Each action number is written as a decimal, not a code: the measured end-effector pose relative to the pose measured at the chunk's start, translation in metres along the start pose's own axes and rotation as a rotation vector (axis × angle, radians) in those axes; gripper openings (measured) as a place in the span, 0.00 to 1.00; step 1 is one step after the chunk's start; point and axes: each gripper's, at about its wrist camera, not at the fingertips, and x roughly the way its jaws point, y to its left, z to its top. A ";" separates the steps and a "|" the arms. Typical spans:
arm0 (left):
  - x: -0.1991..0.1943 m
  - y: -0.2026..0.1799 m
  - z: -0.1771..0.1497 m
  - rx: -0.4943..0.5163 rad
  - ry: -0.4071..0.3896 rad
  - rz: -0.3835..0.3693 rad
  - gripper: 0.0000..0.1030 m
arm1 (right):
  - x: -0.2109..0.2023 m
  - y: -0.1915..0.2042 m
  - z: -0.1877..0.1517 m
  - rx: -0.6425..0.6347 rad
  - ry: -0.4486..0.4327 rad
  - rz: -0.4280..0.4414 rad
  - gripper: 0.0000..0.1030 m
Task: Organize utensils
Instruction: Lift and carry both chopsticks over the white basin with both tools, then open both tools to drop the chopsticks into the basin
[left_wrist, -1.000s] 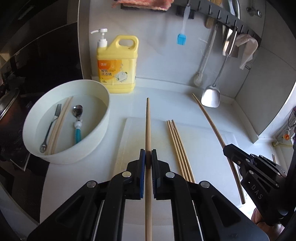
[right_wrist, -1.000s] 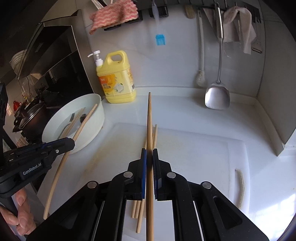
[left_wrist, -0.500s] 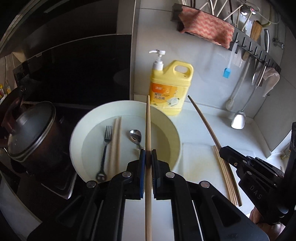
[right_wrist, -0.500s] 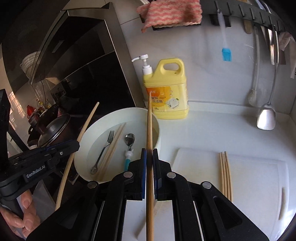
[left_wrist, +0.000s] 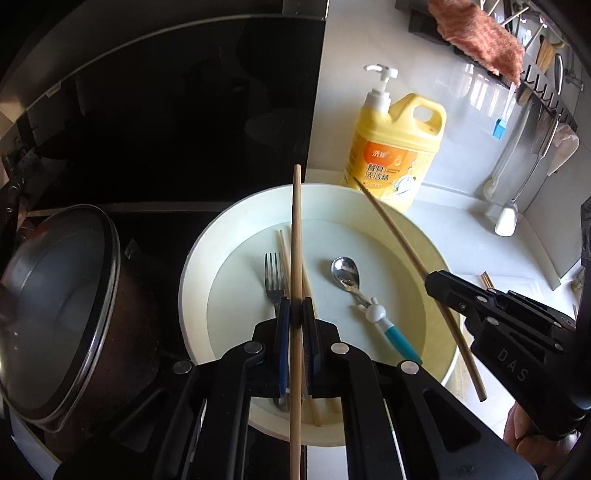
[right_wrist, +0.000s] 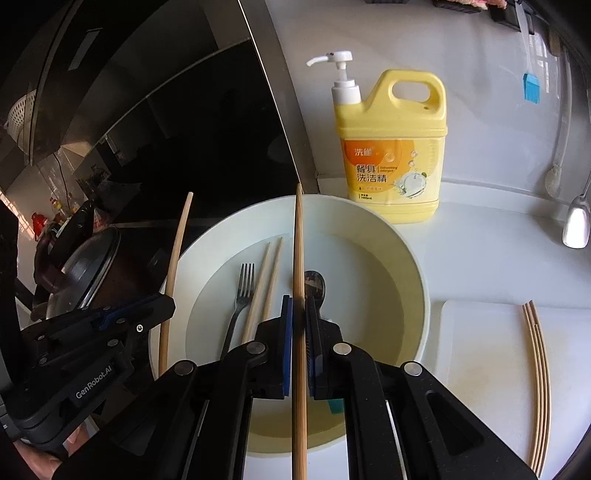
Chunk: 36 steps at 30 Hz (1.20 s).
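Chopstick (left_wrist: 295, 236) clamped in left tool (left_wrist: 295, 314), another chopstick (right_wrist: 298, 258) clamped in right tool (right_wrist: 299, 314), both above basin (right_wrist: 413, 254).

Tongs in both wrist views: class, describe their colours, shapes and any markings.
Both tongs are matte black, with angular linked arms joined by silver round rivets and blue pads inside the fingers. The left tongs carry white "GenRobot.AI" lettering; the right tongs carry embossed "DAS". A bare hand shows behind; no cables visible.

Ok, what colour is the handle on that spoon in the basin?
Teal-blue, with a white figure near the neck of the spoon; clearest in the left wrist view.
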 end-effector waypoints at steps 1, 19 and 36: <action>0.003 0.001 0.000 -0.001 0.004 -0.003 0.07 | 0.006 0.001 0.000 0.001 0.010 -0.002 0.06; 0.058 0.007 0.006 -0.010 0.064 -0.024 0.07 | 0.071 0.000 0.003 0.055 0.142 0.003 0.06; 0.062 0.010 0.003 -0.027 0.054 0.049 0.49 | 0.080 -0.010 0.000 0.051 0.169 -0.030 0.12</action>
